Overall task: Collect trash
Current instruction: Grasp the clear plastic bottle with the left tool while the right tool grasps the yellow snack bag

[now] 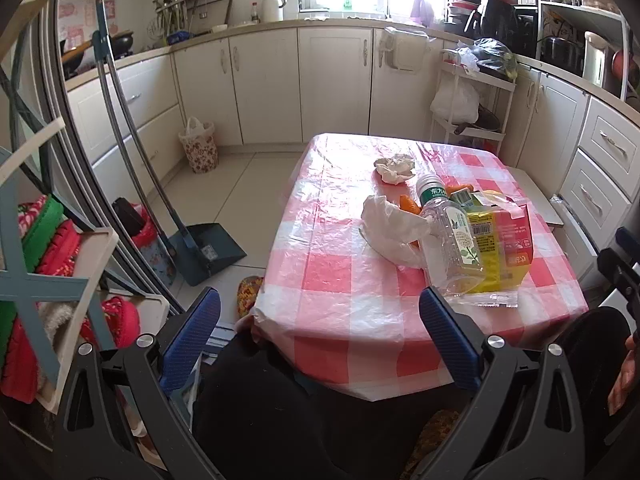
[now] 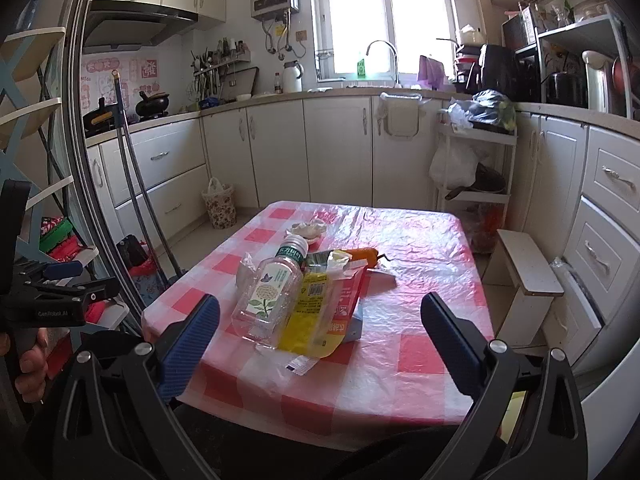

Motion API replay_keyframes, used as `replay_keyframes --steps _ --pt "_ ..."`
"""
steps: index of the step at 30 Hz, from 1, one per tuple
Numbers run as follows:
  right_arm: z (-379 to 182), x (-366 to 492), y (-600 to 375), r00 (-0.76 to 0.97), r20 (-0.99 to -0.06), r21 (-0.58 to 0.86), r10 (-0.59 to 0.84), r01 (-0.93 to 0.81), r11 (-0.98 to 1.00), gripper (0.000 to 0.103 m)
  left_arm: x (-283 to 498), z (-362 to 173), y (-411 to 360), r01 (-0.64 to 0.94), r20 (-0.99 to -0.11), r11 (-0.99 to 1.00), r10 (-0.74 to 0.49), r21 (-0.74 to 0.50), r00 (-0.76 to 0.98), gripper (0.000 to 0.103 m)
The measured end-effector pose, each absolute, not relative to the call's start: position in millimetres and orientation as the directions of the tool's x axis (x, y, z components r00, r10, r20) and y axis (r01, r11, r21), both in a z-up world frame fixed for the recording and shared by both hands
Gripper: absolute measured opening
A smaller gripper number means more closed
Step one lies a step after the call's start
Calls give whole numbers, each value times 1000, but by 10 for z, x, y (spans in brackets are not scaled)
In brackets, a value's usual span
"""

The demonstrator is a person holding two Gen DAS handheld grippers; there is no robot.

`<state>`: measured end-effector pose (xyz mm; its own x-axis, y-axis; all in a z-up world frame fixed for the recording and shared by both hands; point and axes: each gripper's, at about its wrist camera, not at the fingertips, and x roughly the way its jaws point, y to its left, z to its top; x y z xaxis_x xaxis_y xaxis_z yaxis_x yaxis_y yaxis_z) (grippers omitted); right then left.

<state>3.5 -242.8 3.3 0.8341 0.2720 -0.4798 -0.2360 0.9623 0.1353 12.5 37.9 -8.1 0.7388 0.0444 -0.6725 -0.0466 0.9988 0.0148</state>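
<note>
Both claws, left claw (image 1: 320, 312) and right claw (image 2: 320, 316), gape empty before a green-labelled bottle (image 2: 272, 296).

Both grippers' jaws wide apart, empty.

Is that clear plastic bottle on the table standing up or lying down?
Lying down. The bottle rests on its side atop the yellow wrapper, its white cap pointing toward the far edge.

Daylight pours in through the window (image 2: 384, 16) at the back and it's totally blown out to white in both views, so the rest of the kitchen looks a bit dim and washed by comparison. The plastic tablecloth (image 2: 420, 248) catches shiny glare. Heavy fisheye bending at the edges, black corners, but focus is mostly sharp.
</note>
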Motion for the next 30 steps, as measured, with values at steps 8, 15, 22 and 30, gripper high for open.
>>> replay_keyframes --steps 8,15,22,30 --pt "-232 497 -2558 737 -577 282 352 -225 933 86 392 -224 182 71 -708 984 -167 -164 686 96" --pt "-476 959 -2639 642 -645 403 413 -173 899 66 755 -379 -360 129 -718 977 -214 -172 663 96" --pt "-575 1125 -2714 611 -624 480 488 -193 856 38 1220 -584 -861 146 -757 987 -144 -65 638 96" --pt "-593 1140 -2772 604 -588 525 538 -221 822 14 1486 -935 -771 138 -821 987 -141 -77 553 78"
